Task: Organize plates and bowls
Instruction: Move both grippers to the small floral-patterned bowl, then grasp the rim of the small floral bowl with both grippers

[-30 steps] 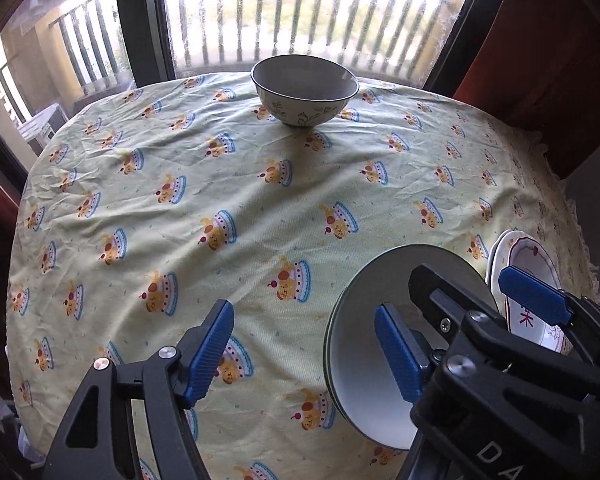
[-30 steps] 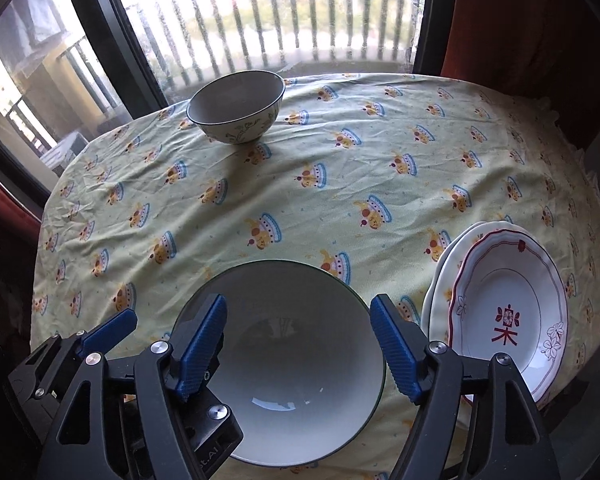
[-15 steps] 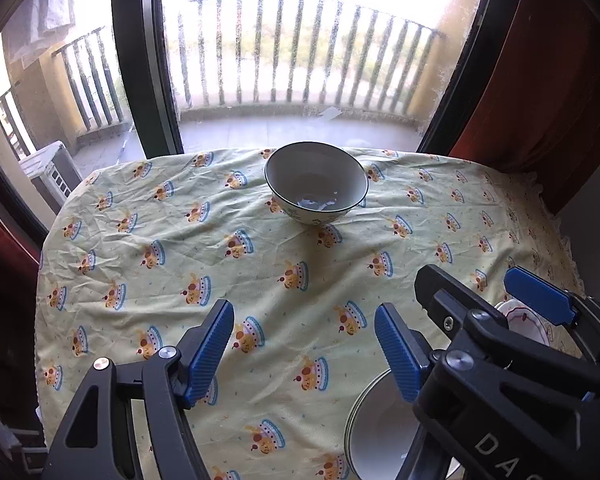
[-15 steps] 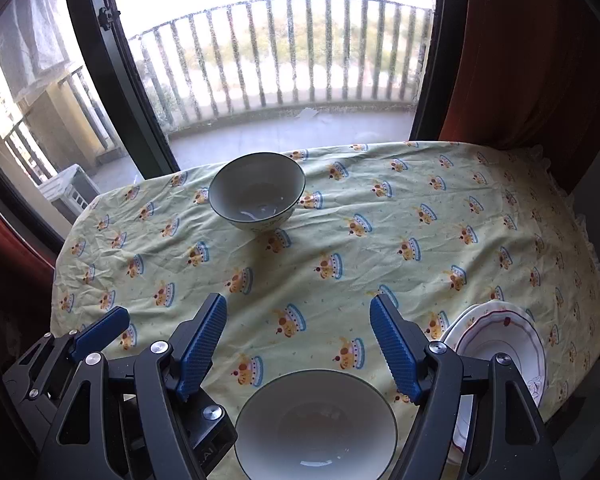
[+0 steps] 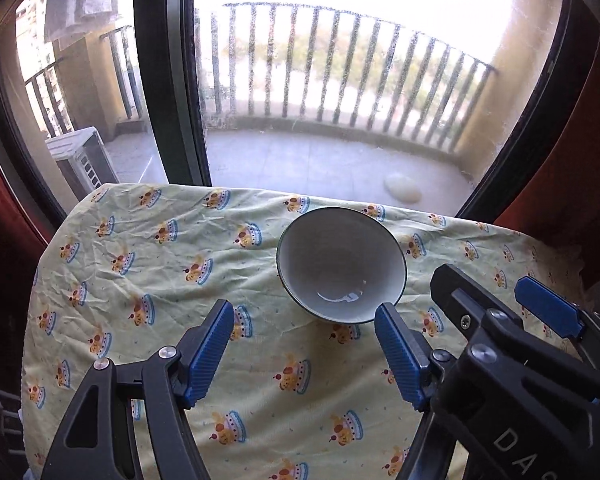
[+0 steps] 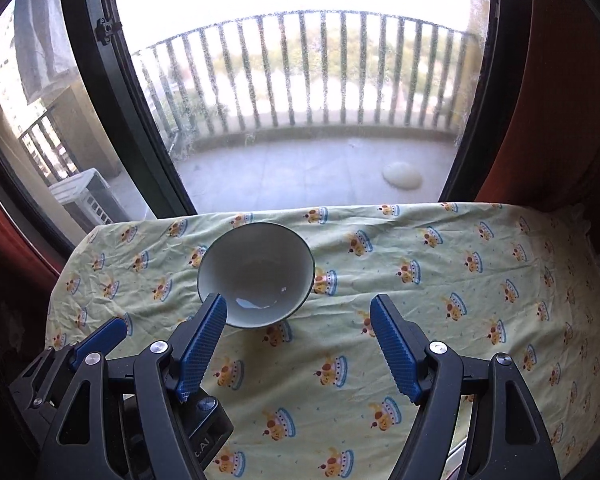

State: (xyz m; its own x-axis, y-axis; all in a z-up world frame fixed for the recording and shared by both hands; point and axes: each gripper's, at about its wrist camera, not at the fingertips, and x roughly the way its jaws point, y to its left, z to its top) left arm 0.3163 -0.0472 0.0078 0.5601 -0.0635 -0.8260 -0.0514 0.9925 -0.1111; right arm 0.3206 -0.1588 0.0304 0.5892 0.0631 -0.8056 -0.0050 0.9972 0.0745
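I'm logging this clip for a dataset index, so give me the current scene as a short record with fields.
surface: table under a yellow-green tablecloth printed with small cakes
dish in view: one bowl, upright, near the far edge by the window
bowl contents: none visible, only a glare spot
left gripper: open, holding nothing, short of the bowl
right gripper: open, holding nothing, bowl ahead and to its left
background: balcony railing beyond the glass

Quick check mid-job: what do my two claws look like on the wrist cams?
Both match: the left claw and right claw have black cut-out frames with silver screws and blue ribbed pads. White letters "DA" mark the right claw's body. No cables or sleeves show.
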